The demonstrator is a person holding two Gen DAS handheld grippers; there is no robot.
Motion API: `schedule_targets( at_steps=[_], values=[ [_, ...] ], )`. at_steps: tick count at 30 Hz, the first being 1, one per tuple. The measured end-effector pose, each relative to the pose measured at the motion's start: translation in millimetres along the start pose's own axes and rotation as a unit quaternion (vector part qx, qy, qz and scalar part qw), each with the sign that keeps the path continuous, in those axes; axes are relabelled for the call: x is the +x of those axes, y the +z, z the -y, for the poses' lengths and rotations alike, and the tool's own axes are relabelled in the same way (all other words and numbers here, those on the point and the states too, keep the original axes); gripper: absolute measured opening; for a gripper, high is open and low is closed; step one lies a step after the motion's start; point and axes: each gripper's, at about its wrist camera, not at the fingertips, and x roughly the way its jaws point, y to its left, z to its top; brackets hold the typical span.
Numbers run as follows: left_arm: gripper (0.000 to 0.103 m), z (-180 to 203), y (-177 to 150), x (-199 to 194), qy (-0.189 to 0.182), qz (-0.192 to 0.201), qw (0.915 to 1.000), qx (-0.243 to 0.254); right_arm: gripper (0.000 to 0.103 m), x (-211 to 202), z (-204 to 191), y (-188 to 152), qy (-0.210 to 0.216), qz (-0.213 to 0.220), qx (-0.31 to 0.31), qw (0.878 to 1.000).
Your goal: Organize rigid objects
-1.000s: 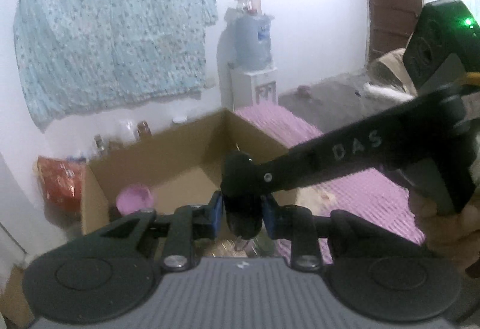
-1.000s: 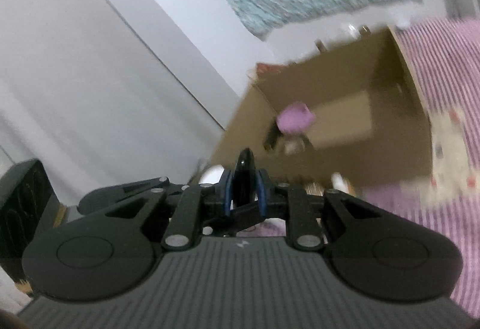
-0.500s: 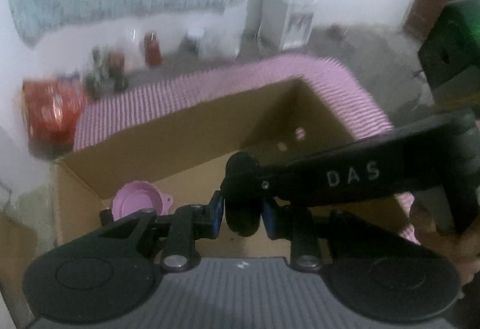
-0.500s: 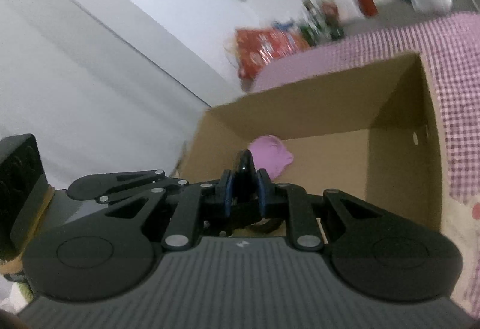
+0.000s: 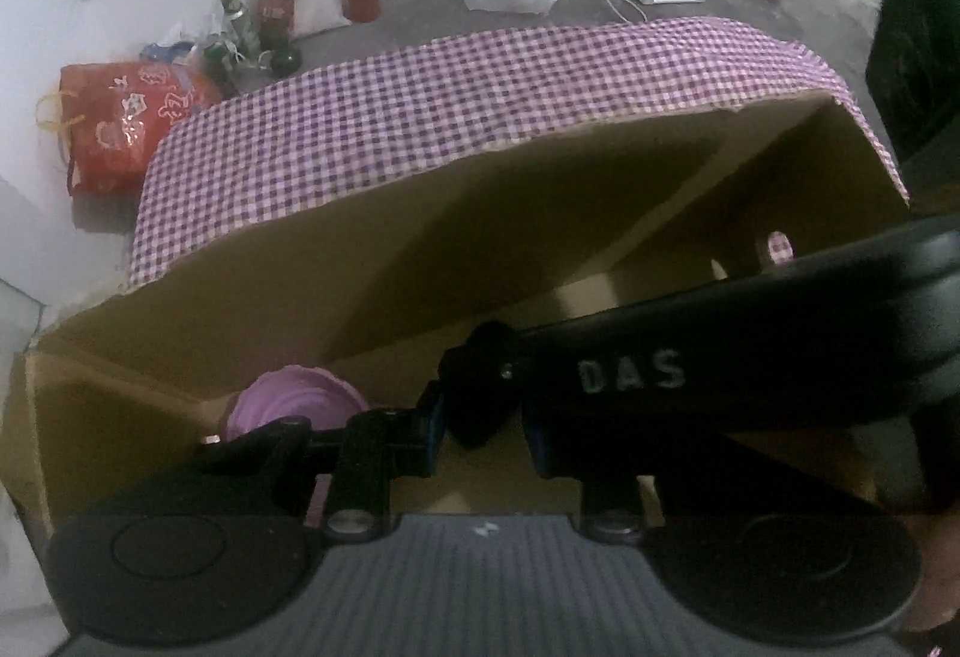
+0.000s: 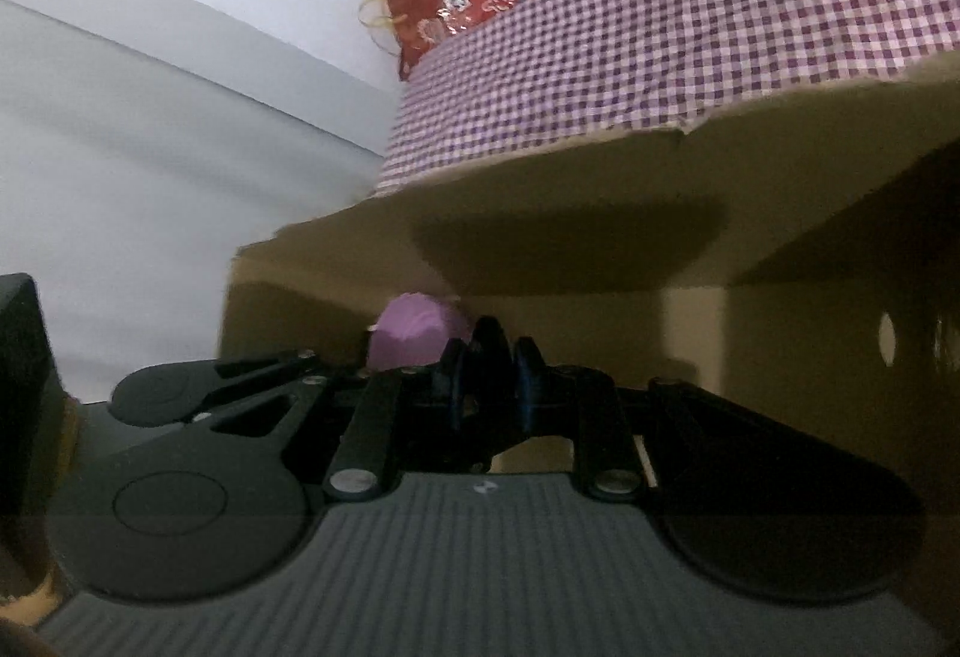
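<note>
While both grippers hang inside the brown cardboard box (image 5: 540,213), left gripper (image 5: 483,432) and right gripper (image 6: 489,381) each pinch a black rigid piece (image 5: 480,393); pink plastic bowl (image 5: 294,405) already stowed lower left, release pending.

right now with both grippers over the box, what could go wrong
Both the left gripper and the right gripper clamp the same black object, so uneven release could twist it or let it slip. The pink lid lies in the cardboard box just below, so the object might land on it and sit tilted. The two grippers are close together and might knock each other or the box wall when opening.
</note>
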Motion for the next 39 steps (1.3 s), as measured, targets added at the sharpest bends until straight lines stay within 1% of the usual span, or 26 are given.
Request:
schedule_targets(
  at_steps=[3,4,5,6,7,9,11,13,14,16,17,19,21,25,28,30,31,32,33,34,35,36,37,38,39],
  values=[
    [0.034,2.1,-1.0,-0.4,0.002,0.0,1.0,0.006,0.021,8.2,4.2,1.7,-0.007,-0.001,0.012,1.0],
    [0.039,2.9,-1.3,-2.2,0.001,0.002,1.0,0.008,0.022,8.3,5.9,1.6,-0.009,0.0,0.014,1.0],
    [0.043,4.0,-1.2,-3.5,-0.001,0.005,1.0,0.007,0.025,7.4,6.3,1.2,-0.011,0.0,0.015,1.0],
    [0.048,5.4,-0.6,-5.0,-0.002,0.01,0.9999,0.006,0.029,5.4,5.3,0.2,-0.012,0.003,0.016,1.0],
    [0.053,6.8,-1.8,-10.6,-0.004,0.017,0.9998,0.007,0.03,1.5,4.7,-1.6,-0.012,0.006,0.015,1.0],
    [0.059,10.4,-4.2,-22.2,-0.006,0.027,0.9995,0.013,0.033,-7.4,4.2,-5.4,-0.007,0.015,0.011,1.0],
    [0.063,12.5,-8.7,-38.3,-0.009,0.042,0.9989,0.015,0.035,-22.2,4.9,-13.3,0.006,0.027,0.01,1.0],
    [0.068,13.4,-15.2,-58.5,-0.016,0.058,0.9981,0.015,0.039,-40.3,4.9,-22.5,0.02,0.044,0.009,0.999],
    [0.069,13.1,-18.6,-67.8,-0.02,0.065,0.9976,0.014,0.04,-48.2,4.1,-26.3,0.033,0.053,0.006,0.998],
    [0.074,13.3,-27.7,-91.2,-0.031,0.082,0.996,0.016,0.041,-68.4,1.1,-39.0,0.041,0.075,0.002,0.996],
    [0.075,13.9,-33.8,-104.0,-0.035,0.094,0.9948,0.018,0.043,-81.6,-1.1,-47.3,0.047,0.089,-0.005,0.995],
    [0.08,15.4,-45.9,-127.1,-0.038,0.116,0.9923,0.022,0.043,-107.6,-3.1,-63.4,0.06,0.115,-0.01,0.991],
    [0.081,16.4,-59.4,-149.8,-0.045,0.137,0.9893,0.022,0.044,-133.2,-5.2,-78.6,0.077,0.14,-0.012,0.987],
    [0.085,21.4,-97.5,-195.3,-0.07,0.181,0.9808,0.015,0.047,-186.0,-14.1,-117.0,0.108,0.188,-0.03,0.976],
    [0.092,29.1,-134.4,-225.1,-0.085,0.222,0.9711,0.017,0.055,-218.2,-23.5,-149.0,0.117,0.214,-0.057,0.968],
    [0.096,35.6,-160.4,-239.1,-0.095,0.25,0.9635,0.018,0.065,-237.3,-30.8,-174.8,0.112,0.226,-0.083,0.964],
    [0.097,37.8,-176.2,-244.6,-0.102,0.268,0.9579,0.016,0.069,-247.2,-35.5,-189.9,0.105,0.23,-0.101,0.962],
    [0.099,40.5,-189.1,-247.4,-0.108,0.28,0.9538,0.013,0.078,-253.1,-39.4,-202.7,0.095,0.234,-0.117,0.961],
    [0.101,44.1,-205.1,-248.5,-0.119,0.291,0.9491,0.011,0.083,-257.7,-45.4,-214.6,0.083,0.237,-0.132,0.959],
    [0.101,47.1,-218.4,-246.4,-0.132,0.297,0.9456,0.007,0.085,-265.7,-49.2,-229.5,0.067,0.24,-0.152,0.956],
    [0.101,49.6,-230.8,-243.3,-0.144,0.3,0.9429,0.001,0.088,-268.6,-54.4,-243.4,0.045,0.244,-0.173,0.953],
    [0.101,50.4,-241.8,-239.5,-0.151,0.302,0.9413,-0.008,0.094,-270.1,-59.7,-257.0,0.019,0.247,-0.193,0.949],
    [0.101,52.0,-253.6,-233.8,-0.154,0.302,0.9403,-0.023,0.097,-272.7,-64.3,-269.0,-0.004,0.249,-0.21,0.946],
    [0.101,52.7,-263.6,-228.3,-0.154,0.302,0.9401,-0.037,0.101,-271.8,-69.1,-281.9,-0.035,0.253,-0.229,0.939],
    [0.101,52.9,-272.4,-222.8,-0.153,0.3,0.94,-0.052,0.101,-269.2,-74.7,-291.6,-0.063,0.254,-0.244,0.934]
  ],
)
